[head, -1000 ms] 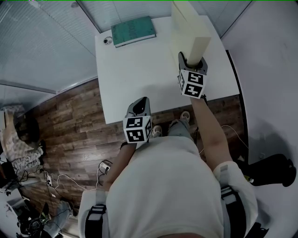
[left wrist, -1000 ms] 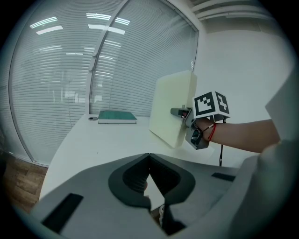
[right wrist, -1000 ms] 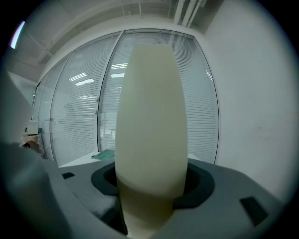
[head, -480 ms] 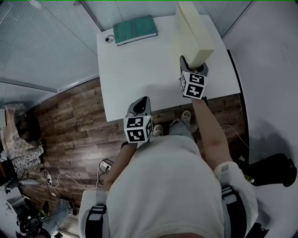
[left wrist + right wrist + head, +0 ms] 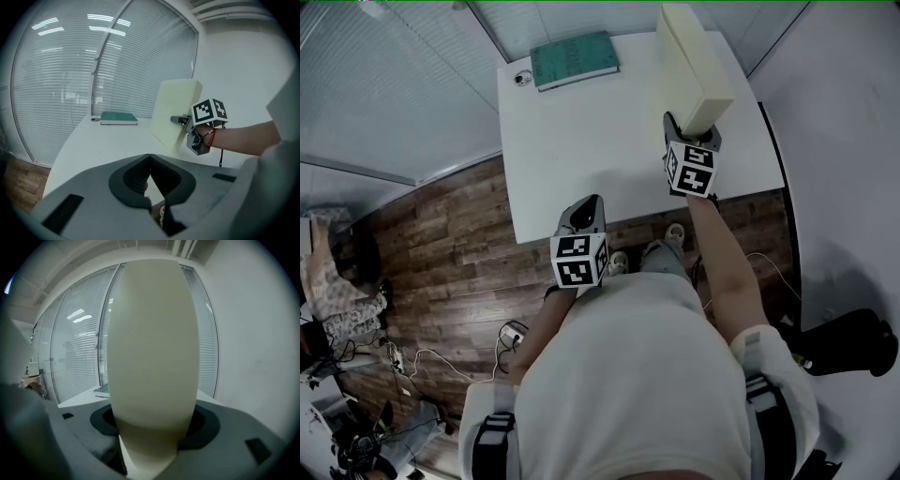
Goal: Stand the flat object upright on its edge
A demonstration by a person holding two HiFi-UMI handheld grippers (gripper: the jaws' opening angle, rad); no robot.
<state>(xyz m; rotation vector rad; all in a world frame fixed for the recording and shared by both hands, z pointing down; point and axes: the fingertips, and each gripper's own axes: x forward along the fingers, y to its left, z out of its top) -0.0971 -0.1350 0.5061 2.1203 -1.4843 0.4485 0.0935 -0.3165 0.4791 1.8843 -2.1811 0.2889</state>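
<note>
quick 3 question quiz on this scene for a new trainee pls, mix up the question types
1. Multiple choice: what stands between the fingers of the right gripper?
A) a mug
B) the cream slab
C) nothing

2. True or false: the left gripper has its fingers spread wide apart.

3. Short answer: what lies flat at the far left corner of the white table?

Key
1. B. The slab stands upright on its edge in that grip.
2. False. The fingers meet, with nothing between them.
3. The green book.
</note>
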